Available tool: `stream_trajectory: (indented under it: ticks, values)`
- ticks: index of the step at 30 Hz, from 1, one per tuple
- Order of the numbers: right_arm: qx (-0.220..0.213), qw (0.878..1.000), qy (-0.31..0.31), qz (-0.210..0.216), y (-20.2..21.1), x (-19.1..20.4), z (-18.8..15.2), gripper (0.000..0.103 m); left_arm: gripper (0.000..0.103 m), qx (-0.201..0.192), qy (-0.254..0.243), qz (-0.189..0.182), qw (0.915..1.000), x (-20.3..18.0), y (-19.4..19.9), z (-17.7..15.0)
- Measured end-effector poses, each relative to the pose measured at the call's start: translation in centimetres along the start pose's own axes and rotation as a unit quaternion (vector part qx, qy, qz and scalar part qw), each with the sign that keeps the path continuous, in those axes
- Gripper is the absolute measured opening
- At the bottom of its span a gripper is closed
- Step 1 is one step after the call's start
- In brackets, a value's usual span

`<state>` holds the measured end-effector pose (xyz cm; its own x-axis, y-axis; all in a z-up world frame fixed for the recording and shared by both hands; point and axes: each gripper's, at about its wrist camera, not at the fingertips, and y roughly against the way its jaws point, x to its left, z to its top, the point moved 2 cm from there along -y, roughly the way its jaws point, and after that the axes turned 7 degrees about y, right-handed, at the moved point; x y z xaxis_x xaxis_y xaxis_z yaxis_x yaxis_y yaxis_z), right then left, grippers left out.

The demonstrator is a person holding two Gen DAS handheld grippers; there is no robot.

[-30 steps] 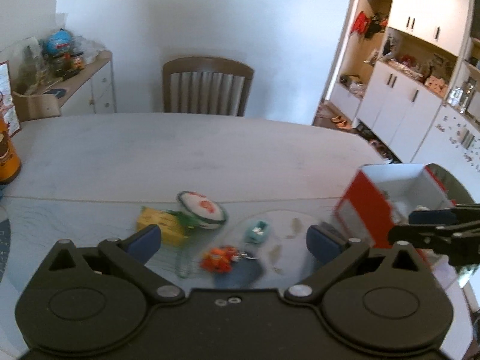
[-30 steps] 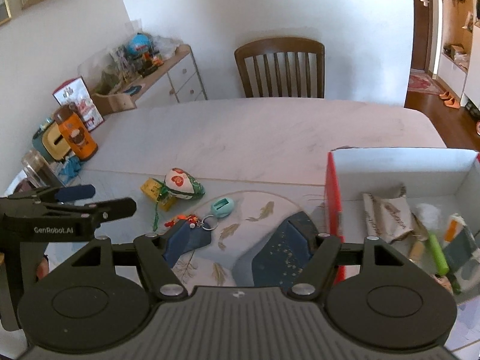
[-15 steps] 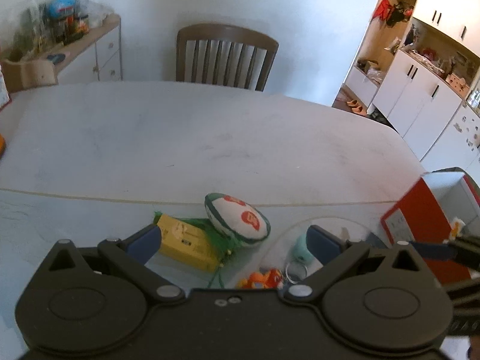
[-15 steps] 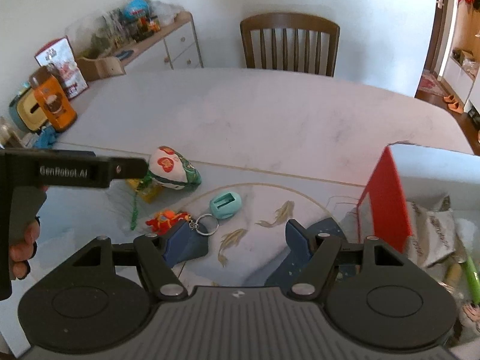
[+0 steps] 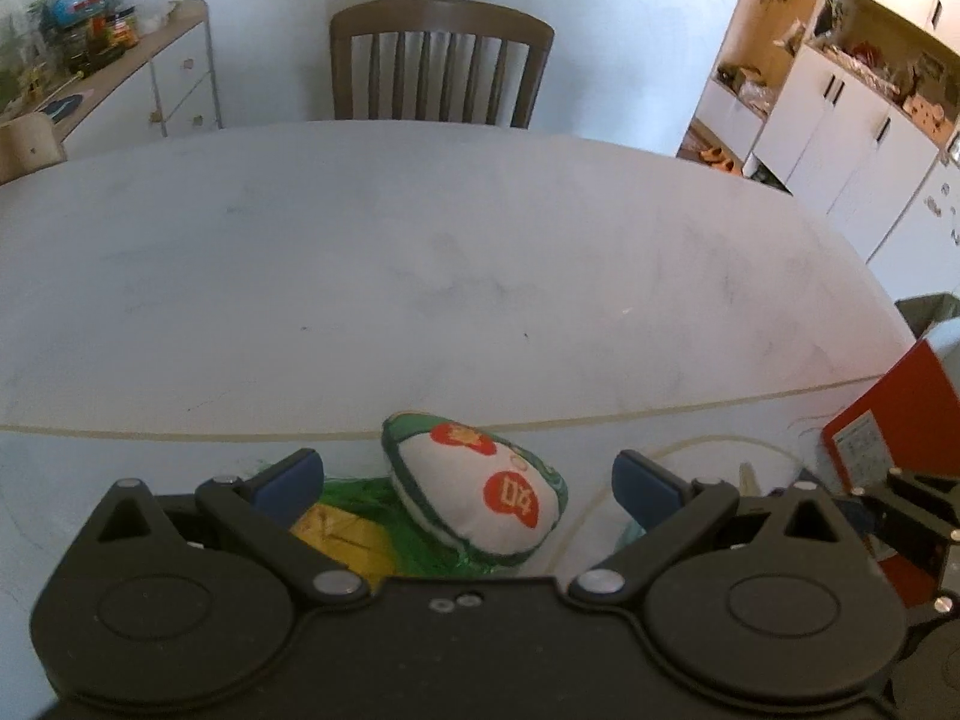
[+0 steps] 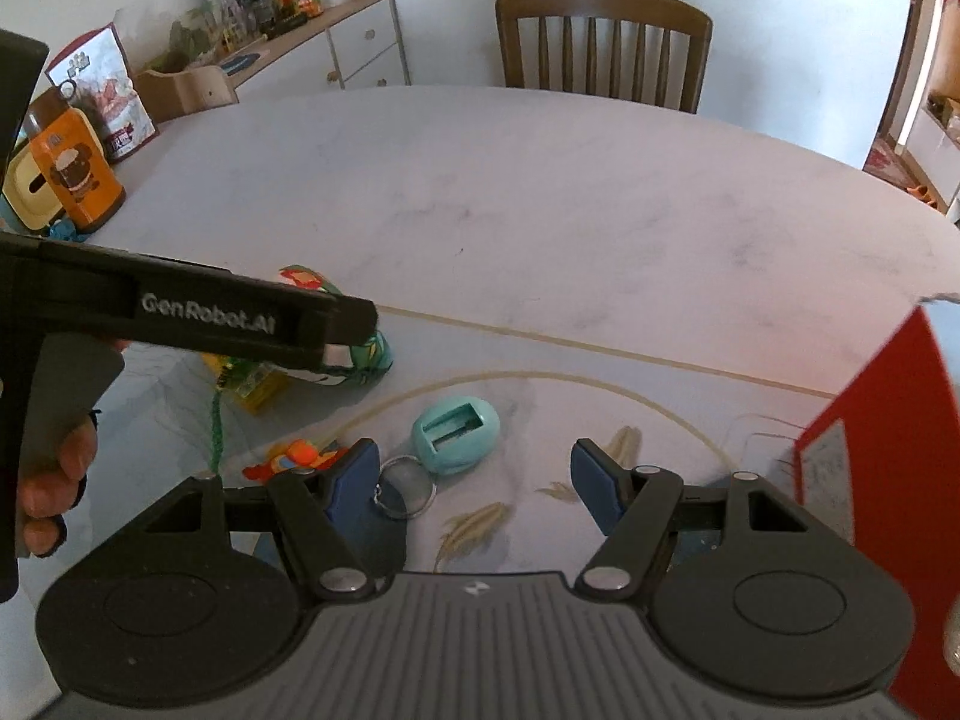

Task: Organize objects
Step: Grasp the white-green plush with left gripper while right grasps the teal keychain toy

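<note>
A white stuffed pouch [image 5: 480, 498] with red marks and a green rim lies on the table between the fingers of my open left gripper [image 5: 467, 480]. A yellow packet with green tassels [image 5: 342, 534] sits just left of it. In the right wrist view the left gripper [image 6: 345, 336] hangs over the pouch [image 6: 369, 354] and hides most of it. My right gripper [image 6: 474, 474] is open and empty, close above a teal key fob [image 6: 456, 432] with a metal ring [image 6: 408, 483]. An orange toy [image 6: 294, 459] lies by its left finger.
A red-sided open box [image 6: 876, 438] stands at the table's right edge. An orange bottle [image 6: 72, 174] and snack bags crowd the far left of the table. A wooden chair [image 6: 603, 48] is behind the table. A hand [image 6: 51, 480] holds the left gripper's handle.
The left gripper has moved forward and down until the pouch sits between its fingers. The right gripper has swung left from the red box toward the teal key fob.
</note>
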<state>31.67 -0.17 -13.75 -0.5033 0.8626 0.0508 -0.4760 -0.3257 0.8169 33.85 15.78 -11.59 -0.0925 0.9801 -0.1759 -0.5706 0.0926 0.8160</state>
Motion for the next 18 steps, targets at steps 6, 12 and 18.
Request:
stream_trajectory:
  ticks: [6,12,18]
  values:
    - [0.002,1.0,0.007,0.016,-1.4,0.1,0.1,0.066,0.095,0.002,-0.015,0.011,0.9998,-0.4,-1.0,-1.0]
    - [0.005,1.0,0.012,0.015,-2.2,0.4,0.1,0.056,0.078,0.007,-0.007,0.012,0.9999,-0.3,-1.3,-1.5]
    - [0.004,1.0,0.022,0.011,-2.7,0.8,0.3,0.041,0.066,0.006,0.002,0.008,0.9999,-0.1,-1.4,-1.9]
